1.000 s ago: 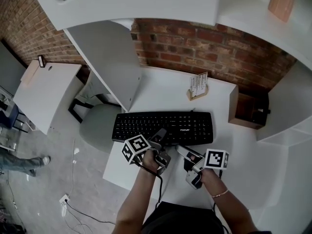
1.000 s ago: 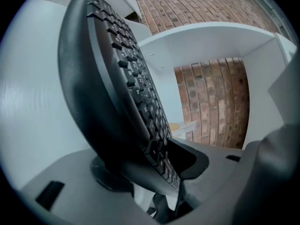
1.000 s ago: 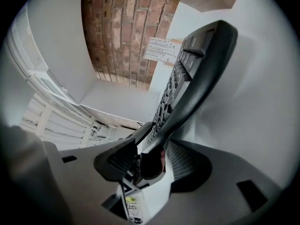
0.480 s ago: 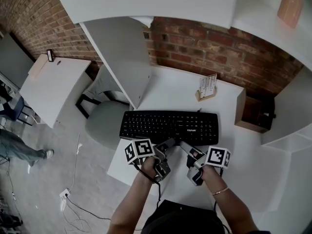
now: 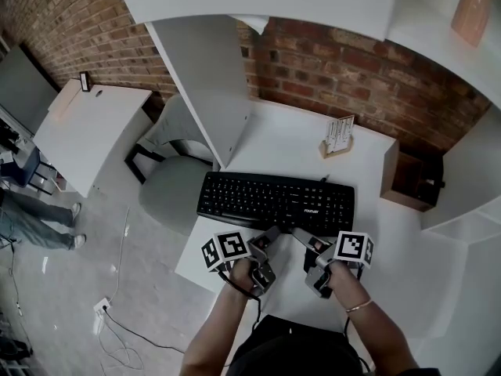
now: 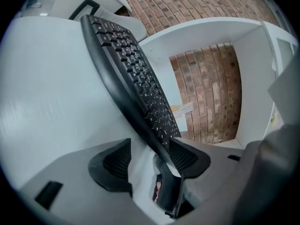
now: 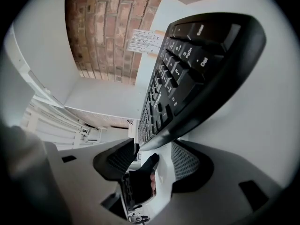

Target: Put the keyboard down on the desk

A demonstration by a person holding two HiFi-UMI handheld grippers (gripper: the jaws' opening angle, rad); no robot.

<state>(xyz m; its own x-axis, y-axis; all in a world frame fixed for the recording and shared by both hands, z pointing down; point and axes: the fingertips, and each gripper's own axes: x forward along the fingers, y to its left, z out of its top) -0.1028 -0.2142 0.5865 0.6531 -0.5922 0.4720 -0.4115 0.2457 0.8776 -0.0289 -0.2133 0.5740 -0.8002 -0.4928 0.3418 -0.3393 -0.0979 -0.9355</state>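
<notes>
Two hand-held grippers, one keyboard and one desk are recorded; every place is given from the keyboard.

1. Keyboard [image 5: 275, 202]: black, full-size, keys up. It is laid flat on the white desk [image 5: 293, 143], its long side parallel to the brick wall [image 5: 352, 69]. Its left end is set at the desk's left edge.

2. Left hand-held gripper [image 6: 151, 159]: held at the keyboard's near edge, about mid-length. The jaws are spread and have just been opening. The keyboard's near edge is seen between the ribbed pads, close to one of them, and is not clamped. Whether that pad is touched cannot be told.

3. Right hand-held gripper [image 7: 153, 162]: held at the same near edge, just beside the left one, toward the keyboard's right end. The jaws are spread and have just been opening. The keyboard's edge is seen in the gap between the pads, with neither pad pressed on it.

4. Card holder [image 5: 338, 137]: wooden, filled with white cards, placed on the desk beyond the keyboard's far right corner.

5. Chair [image 5: 174, 194]: grey, placed off the desk beside the keyboard's left end.

6. Wooden box [image 5: 409, 180]: brown, placed past the keyboard's right end.
</notes>
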